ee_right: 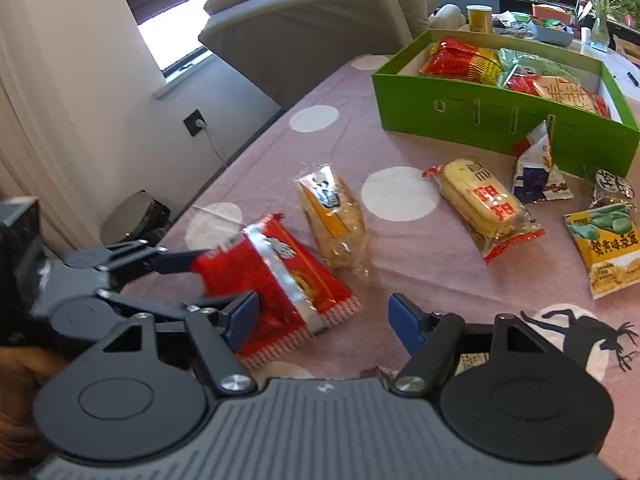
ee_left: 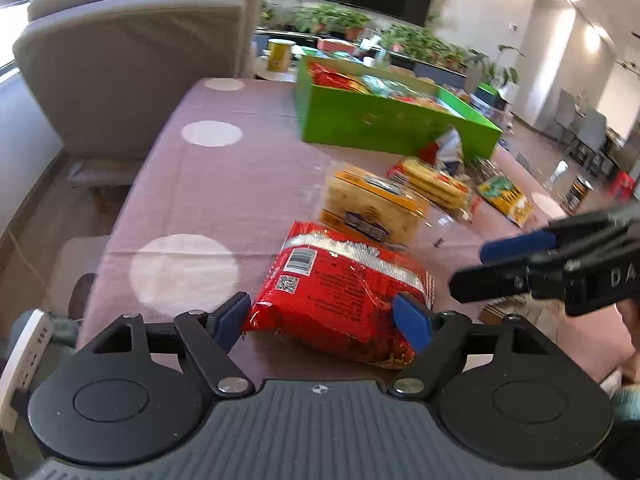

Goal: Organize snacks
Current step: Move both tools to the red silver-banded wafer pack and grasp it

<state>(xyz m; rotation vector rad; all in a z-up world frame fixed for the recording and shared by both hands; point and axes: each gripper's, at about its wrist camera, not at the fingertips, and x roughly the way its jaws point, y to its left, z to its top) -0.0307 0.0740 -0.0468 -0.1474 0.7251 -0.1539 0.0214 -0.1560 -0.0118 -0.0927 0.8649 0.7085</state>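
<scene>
Jaws of the left gripper (ee_left: 322,316) close around the red snack packet (ee_left: 340,296) lying on the counter (ee_left: 248,200); the right gripper (ee_right: 324,318) stands open, the packet beside its left jaw.

Both tools share one build — the left gripper (ee_left: 320,316) and the right gripper (ee_right: 324,318) each have a ribbed grey body, two round black discs and black linkage arms pinned with silver screws. The fingertips (ee_left: 412,322) wear blue pads — white letters mark the right gripper's black side.
</scene>
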